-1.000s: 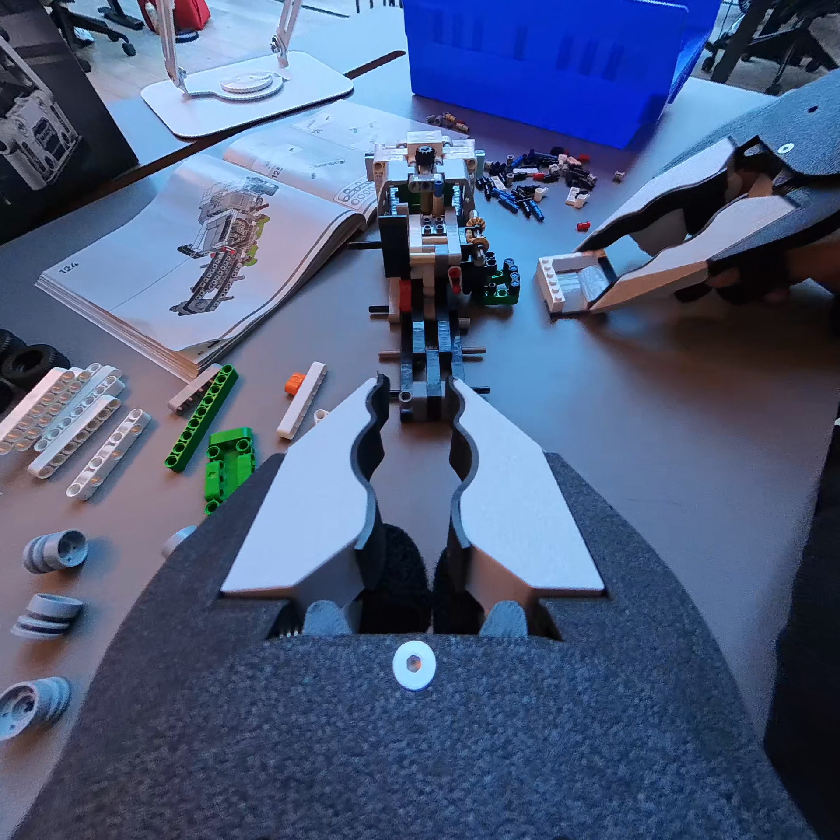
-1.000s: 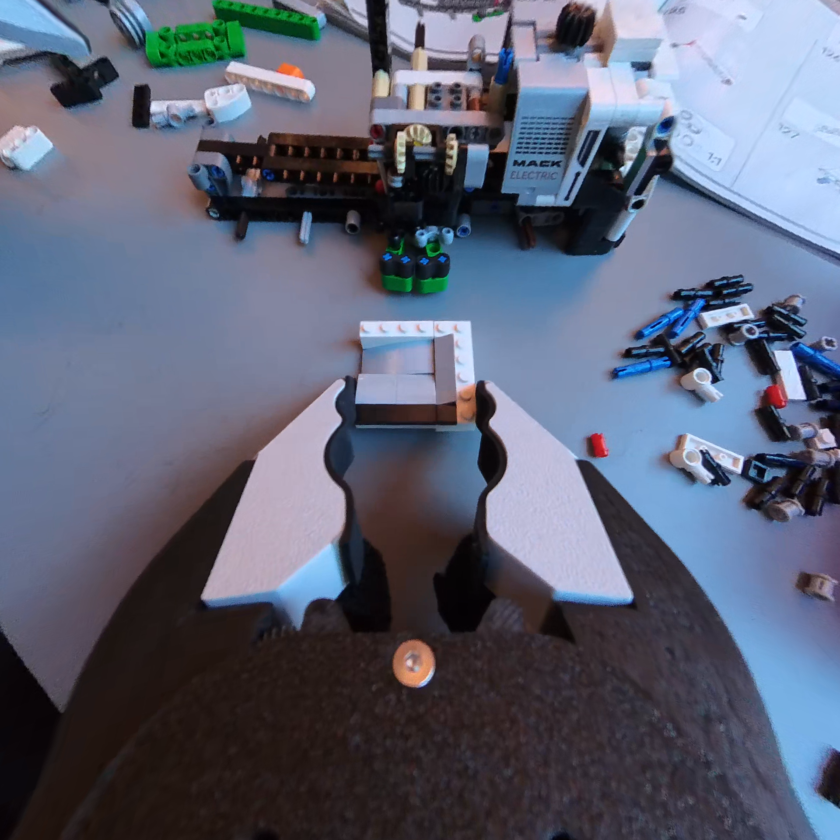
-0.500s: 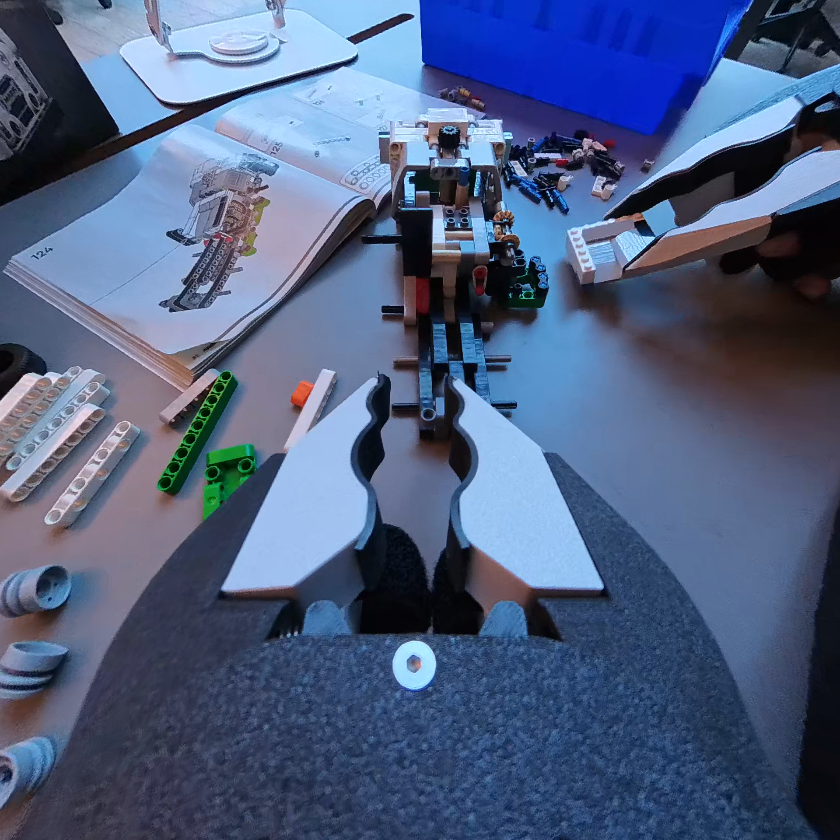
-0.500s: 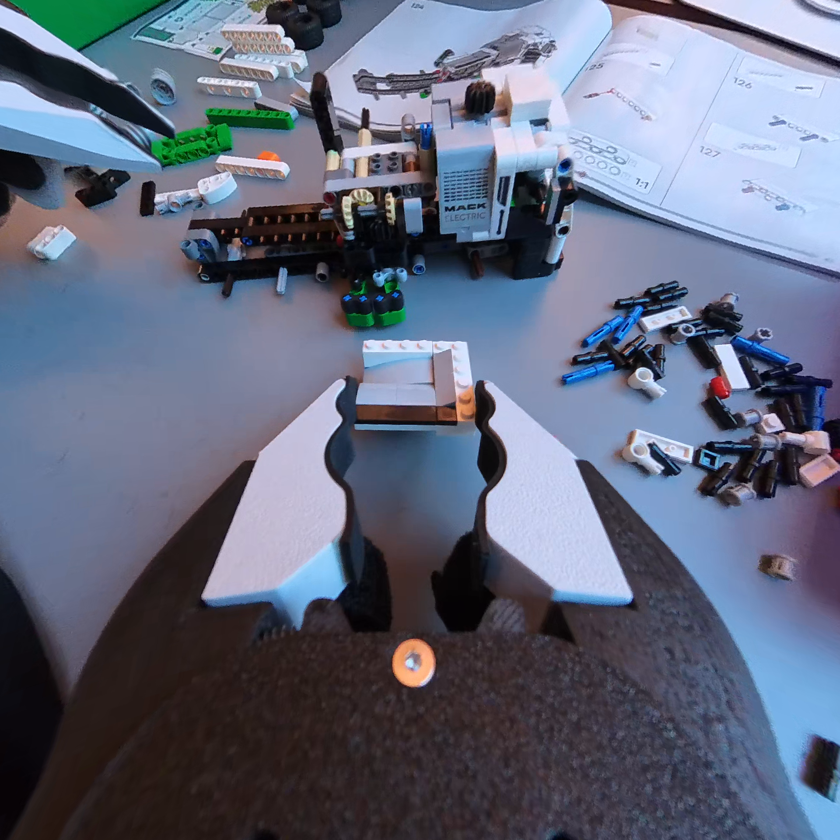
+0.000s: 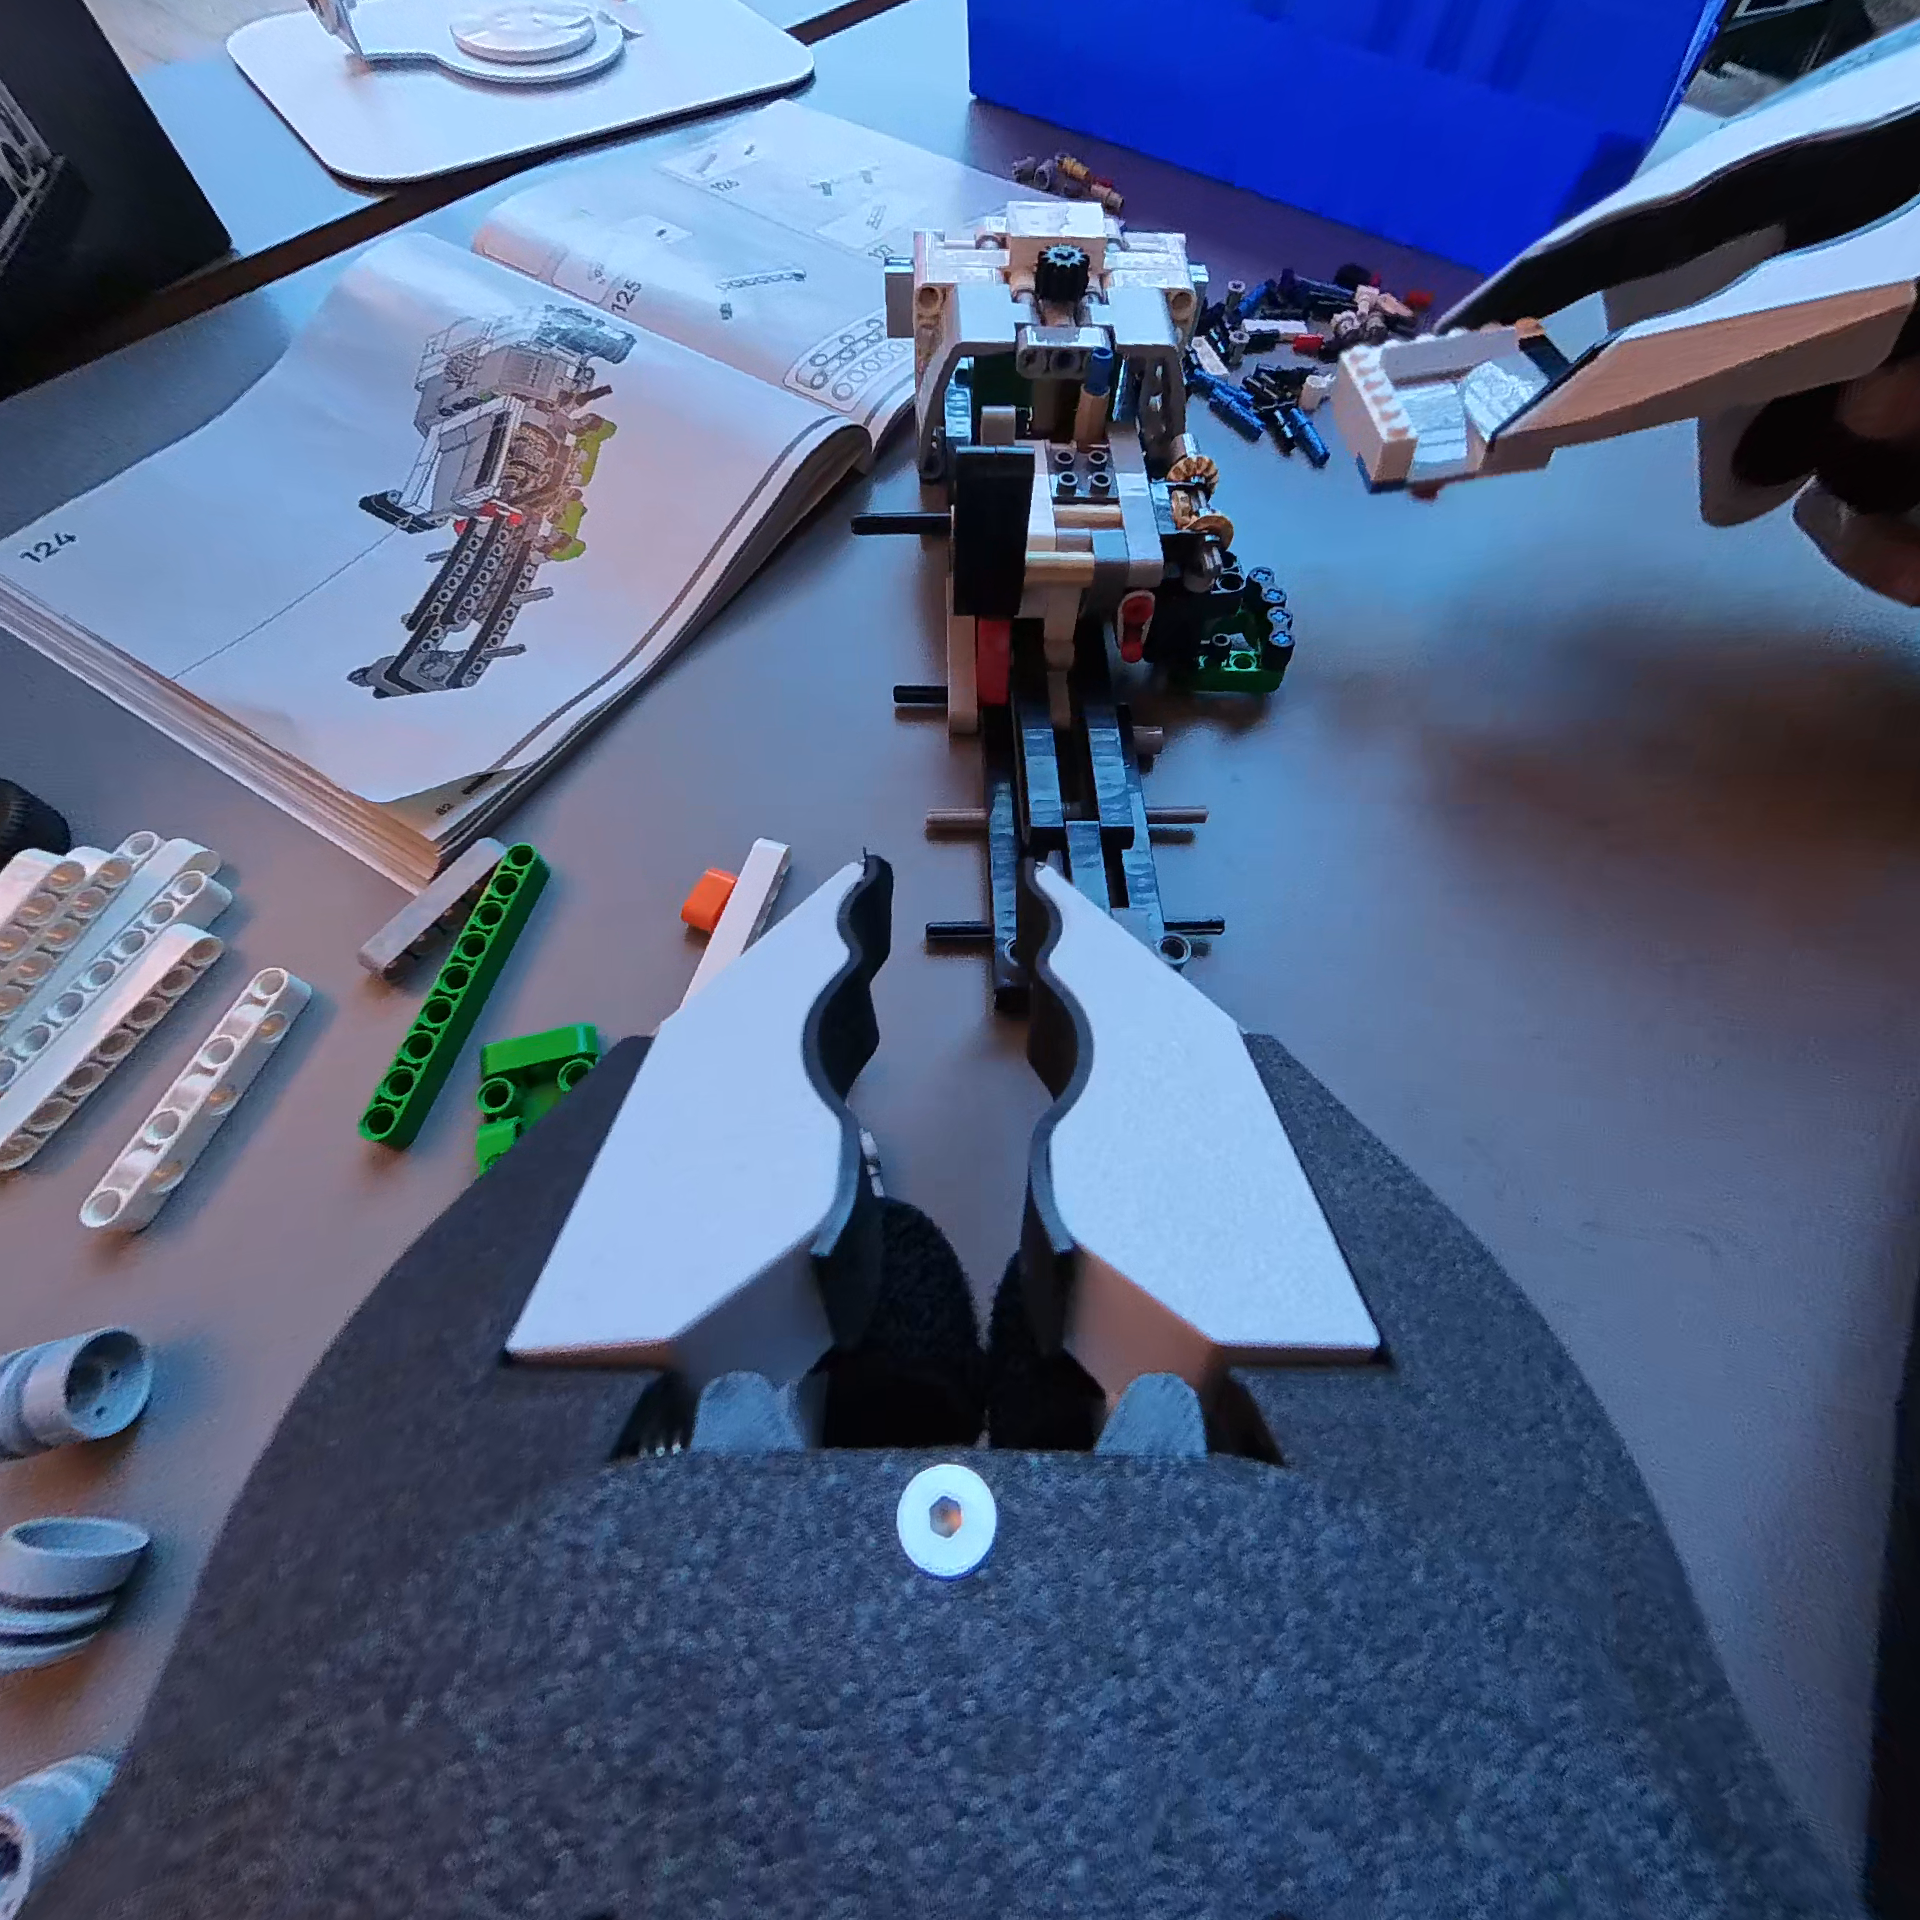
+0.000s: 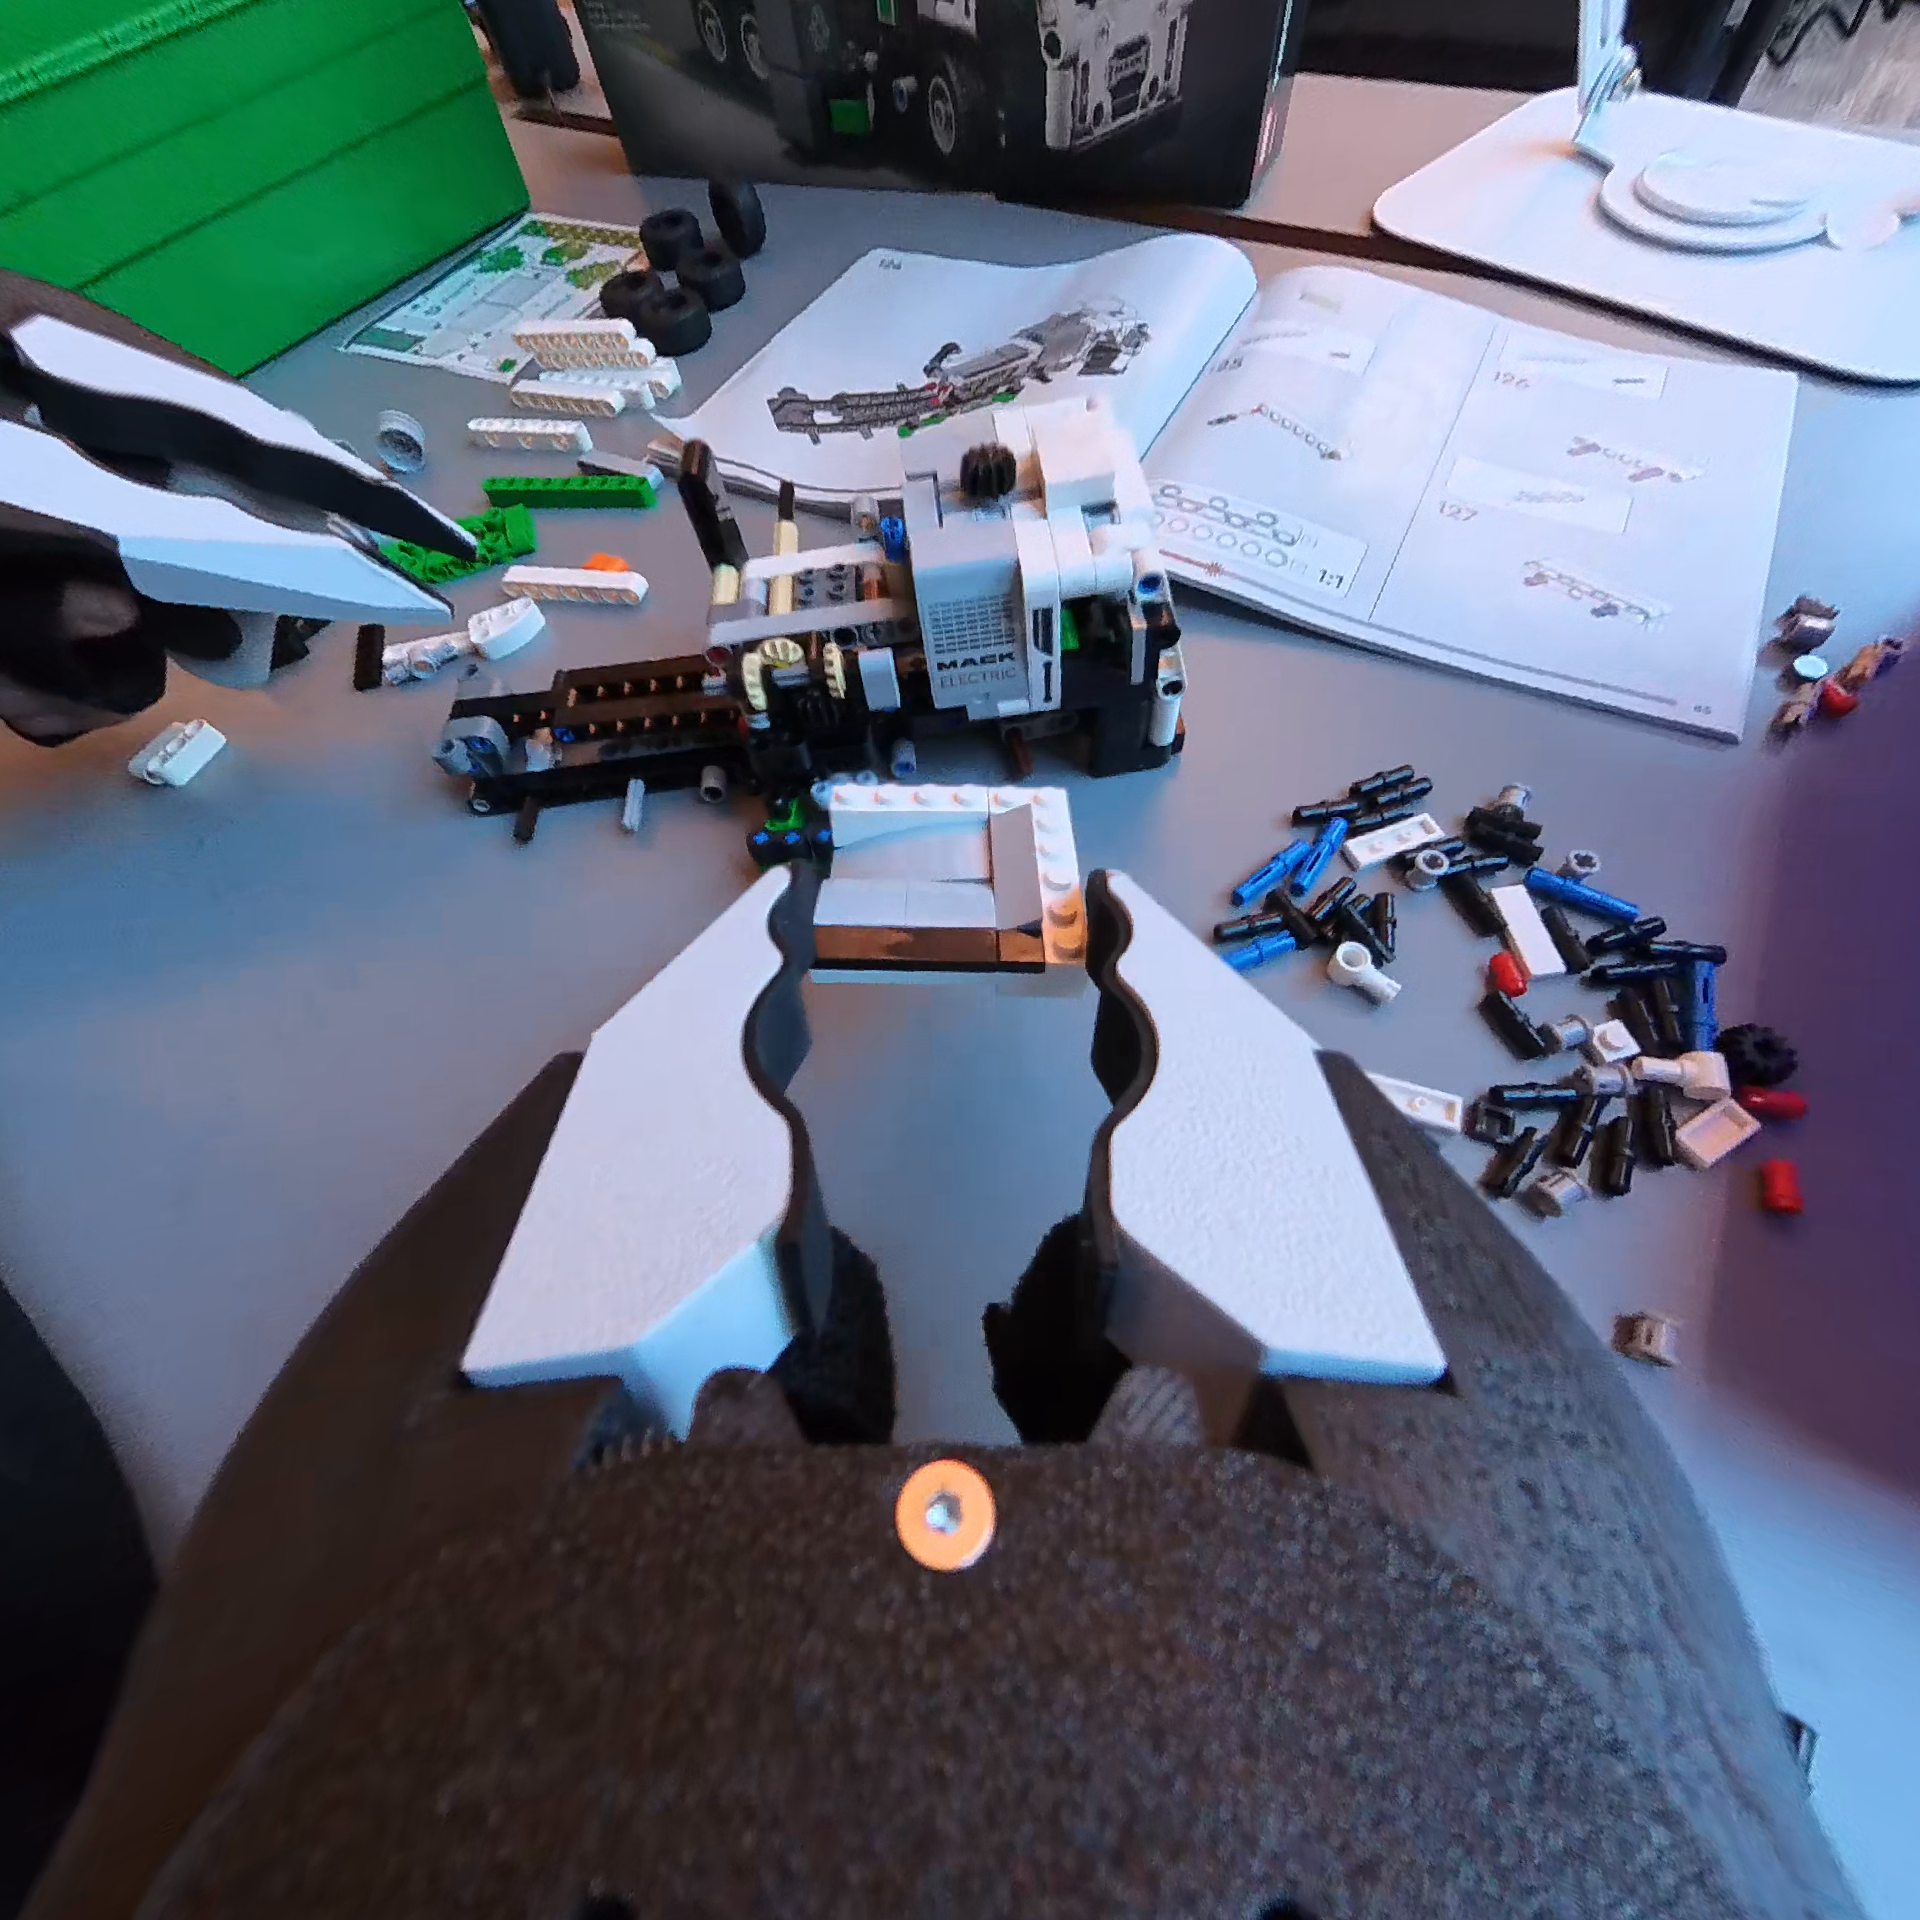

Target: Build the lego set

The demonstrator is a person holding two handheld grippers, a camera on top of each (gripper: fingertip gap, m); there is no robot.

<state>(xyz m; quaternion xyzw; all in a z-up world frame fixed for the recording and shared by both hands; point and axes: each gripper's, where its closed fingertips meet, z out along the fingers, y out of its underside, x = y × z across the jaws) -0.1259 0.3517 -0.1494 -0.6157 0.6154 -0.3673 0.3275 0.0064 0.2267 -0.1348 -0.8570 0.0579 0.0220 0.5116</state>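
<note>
Lego truck [image 6: 914,644], half built, sat mid-surface [image 5: 1507,987] beside the open instruction book [image 5: 436,499]; cab end bulky, rear frame a thin dark ladder of beams with pins sticking out sideways. Right claw [image 6: 940,914] was clamped on one white-and-grey corner panel [image 6: 966,883], held by its two side edges, lifted clear of the surface near the cab. Judged light, rigid, slick plastic; press-fit seams likely pop under twist, so squeeze flat faces, not studs. Left claw [image 5: 956,914] was narrow, gripping nothing, tips just at the frame's tail; best hold on the truck is probably that frame, low down. Counts: one truck, one panel, one long green beam [image 5: 457,997], four black tyres [image 6: 691,265], a loose pile of pins [image 6: 1507,977] too many to count, one blue bin [image 5: 1330,114].
</note>
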